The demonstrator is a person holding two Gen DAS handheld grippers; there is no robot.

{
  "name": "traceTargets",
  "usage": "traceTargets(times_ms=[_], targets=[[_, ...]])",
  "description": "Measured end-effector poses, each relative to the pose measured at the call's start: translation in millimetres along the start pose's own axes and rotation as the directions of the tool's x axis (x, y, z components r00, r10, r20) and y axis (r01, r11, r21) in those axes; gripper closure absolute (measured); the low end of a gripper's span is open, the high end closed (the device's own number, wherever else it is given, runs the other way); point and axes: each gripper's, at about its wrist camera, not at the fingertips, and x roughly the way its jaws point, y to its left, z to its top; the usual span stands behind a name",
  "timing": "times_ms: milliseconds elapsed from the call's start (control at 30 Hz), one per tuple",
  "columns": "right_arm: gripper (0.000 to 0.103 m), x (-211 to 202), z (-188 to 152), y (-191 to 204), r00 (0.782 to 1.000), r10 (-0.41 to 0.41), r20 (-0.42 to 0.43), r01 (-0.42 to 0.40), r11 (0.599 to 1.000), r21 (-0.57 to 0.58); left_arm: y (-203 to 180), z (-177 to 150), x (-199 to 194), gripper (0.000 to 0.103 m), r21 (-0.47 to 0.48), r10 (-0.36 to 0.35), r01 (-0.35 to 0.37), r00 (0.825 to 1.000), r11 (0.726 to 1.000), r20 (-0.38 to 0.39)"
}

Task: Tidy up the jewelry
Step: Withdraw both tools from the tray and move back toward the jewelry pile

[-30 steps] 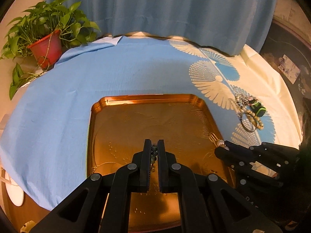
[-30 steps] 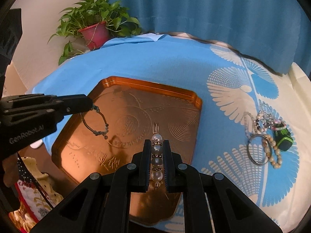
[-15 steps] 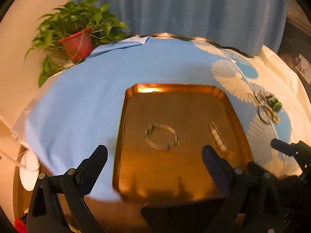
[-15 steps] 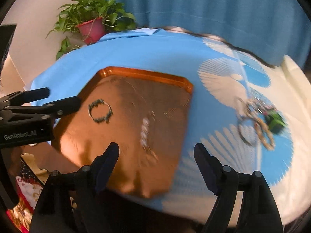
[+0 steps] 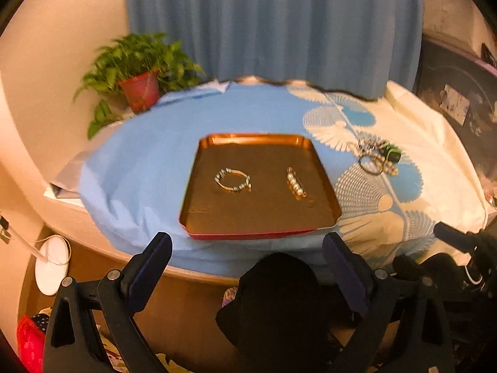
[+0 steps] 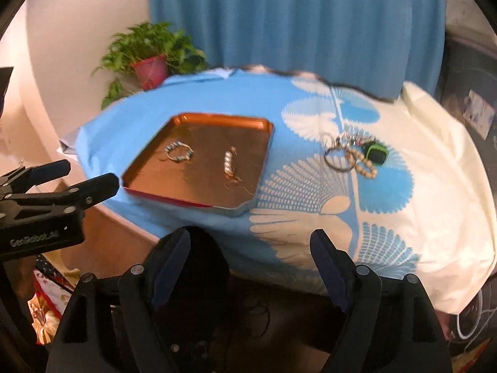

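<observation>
A copper tray point(image 5: 264, 140) point(image 6: 264, 155) lies on the blue cloth. In it lie a round dark-bead bracelet point(image 5: 233, 179) point(image 6: 179, 151) on the left and a straight pearl bracelet point(image 5: 296, 183) point(image 6: 229, 163) on the right. A pile of loose jewelry with a ring, beads and a green piece point(image 5: 377, 157) point(image 6: 354, 154) lies on the cloth right of the tray. My left gripper point(image 5: 247, 258) is open and empty, back off the table's front edge. My right gripper point(image 6: 250, 255) is open and empty, also back from the edge.
A potted plant in a red pot point(image 5: 139, 90) point(image 6: 150, 70) stands at the back left. A blue curtain point(image 5: 273, 25) hangs behind the table. A white round object point(image 5: 51, 264) lies on the floor at the left. The left gripper shows in the right wrist view point(image 6: 71, 180).
Both grippers opened and let go of their bracelets, which now lie in the tray. Both grippers have pulled back and up, away from the tray, past the table's front edge.
</observation>
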Motion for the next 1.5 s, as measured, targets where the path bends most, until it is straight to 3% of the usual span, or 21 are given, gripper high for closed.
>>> traceTargets(times_ms=[300, 500, 1100, 1500], targets=[[0.022, -54.5, -13.4, 16.3, 0.995, 0.051, 0.087, -0.050, 0.999, -0.012, -3.8, -20.9, -52.6, 0.007, 0.001, 0.030, -0.030, 0.998, 1.000, 0.052], [0.021, -65.3, -20.4, 16.9, 0.994, 0.060, 0.087, -0.060, 0.998, -0.005, -8.1, -26.5, -62.6, 0.007, 0.018, 0.031, -0.032, 0.998, 0.999, 0.061], [0.021, -61.8, -28.1, 10.6, 0.996, 0.055, 0.066, -0.056, 0.998, 0.012, -18.5, -27.2, -61.6, 0.006, 0.056, 0.036, -0.040, 0.997, 0.998, 0.065], [0.021, -43.6, -33.4, 2.2, 0.999, 0.046, 0.024, -0.047, 0.998, 0.036, -17.7, -31.1, -37.9, 0.005, 0.070, 0.038, -0.039, 0.999, 0.997, 0.009]])
